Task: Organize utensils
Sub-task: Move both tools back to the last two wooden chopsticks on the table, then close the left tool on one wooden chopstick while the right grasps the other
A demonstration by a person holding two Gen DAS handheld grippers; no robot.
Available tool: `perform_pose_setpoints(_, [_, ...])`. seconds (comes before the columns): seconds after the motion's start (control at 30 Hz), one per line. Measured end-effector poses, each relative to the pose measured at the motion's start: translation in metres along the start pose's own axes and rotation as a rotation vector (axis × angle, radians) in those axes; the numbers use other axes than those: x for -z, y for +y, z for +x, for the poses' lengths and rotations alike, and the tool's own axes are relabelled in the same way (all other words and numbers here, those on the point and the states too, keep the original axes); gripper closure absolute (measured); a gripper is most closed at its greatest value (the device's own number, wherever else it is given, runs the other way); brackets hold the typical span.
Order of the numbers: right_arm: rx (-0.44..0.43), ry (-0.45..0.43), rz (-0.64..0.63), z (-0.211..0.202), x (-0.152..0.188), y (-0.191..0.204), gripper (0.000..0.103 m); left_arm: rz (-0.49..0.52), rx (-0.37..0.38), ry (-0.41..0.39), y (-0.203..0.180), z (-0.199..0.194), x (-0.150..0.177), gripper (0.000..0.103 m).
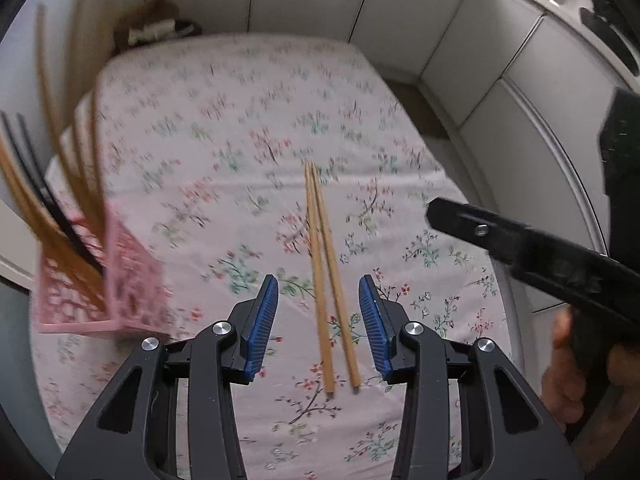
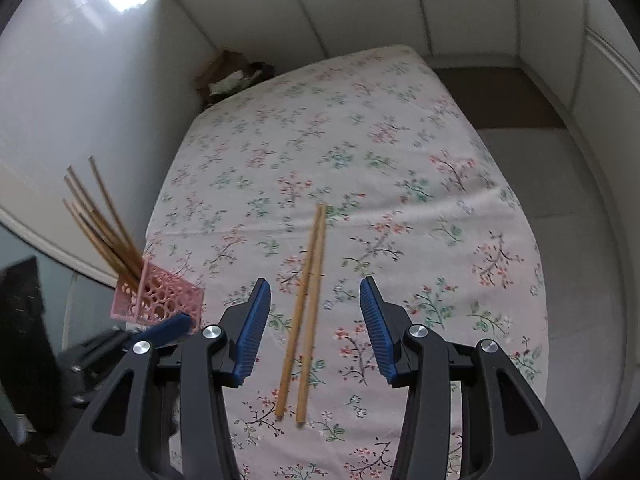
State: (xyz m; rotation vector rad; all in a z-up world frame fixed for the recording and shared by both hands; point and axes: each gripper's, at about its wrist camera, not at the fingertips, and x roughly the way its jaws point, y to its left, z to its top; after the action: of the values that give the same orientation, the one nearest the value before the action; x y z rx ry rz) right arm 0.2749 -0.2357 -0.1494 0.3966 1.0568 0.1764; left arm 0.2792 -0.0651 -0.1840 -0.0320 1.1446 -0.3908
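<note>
While my left gripper (image 1: 318, 320) and right gripper (image 2: 314, 326) both hang released with nothing pinched, 2 chopsticks (image 1: 326, 276) lie near the middle of the flowered table (image 1: 224, 128); the pink holder (image 1: 120, 280) stands at its left edge.

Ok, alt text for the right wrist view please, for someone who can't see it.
A pair of wooden chopsticks lies side by side on a floral tablecloth, seen between the right tongs, which are open and empty. At left, a pink perforated holder stands with more chopsticks in it.
</note>
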Motion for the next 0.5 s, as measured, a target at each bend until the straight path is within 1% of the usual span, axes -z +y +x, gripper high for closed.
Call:
perform_pose_setpoints(0.13, [-0.007, 0.033, 0.037, 0.005, 0.001, -0.012, 0.056, -0.003, -0.005, 0.069, 0.001, 0.033, -0.002, 0.063])
perform_pose_setpoints(0.27, [-0.001, 0.027, 0.06, 0.002, 0.0, -0.019, 0.056, -0.019, -0.028, 0.126, 0.005, 0.067, -0.009, 0.063])
perform_pose_setpoints(0.4, [-0.007, 0.022, 0.079, 0.0, -0.001, -0.023, 0.056, -0.024, -0.041, 0.151, 0.004, 0.09, -0.015, 0.063])
perform_pose_setpoints(0.5, [-0.013, 0.026, 0.077, 0.0, -0.001, -0.022, 0.056, -0.005, -0.067, 0.162, 0.003, 0.102, -0.017, 0.063])
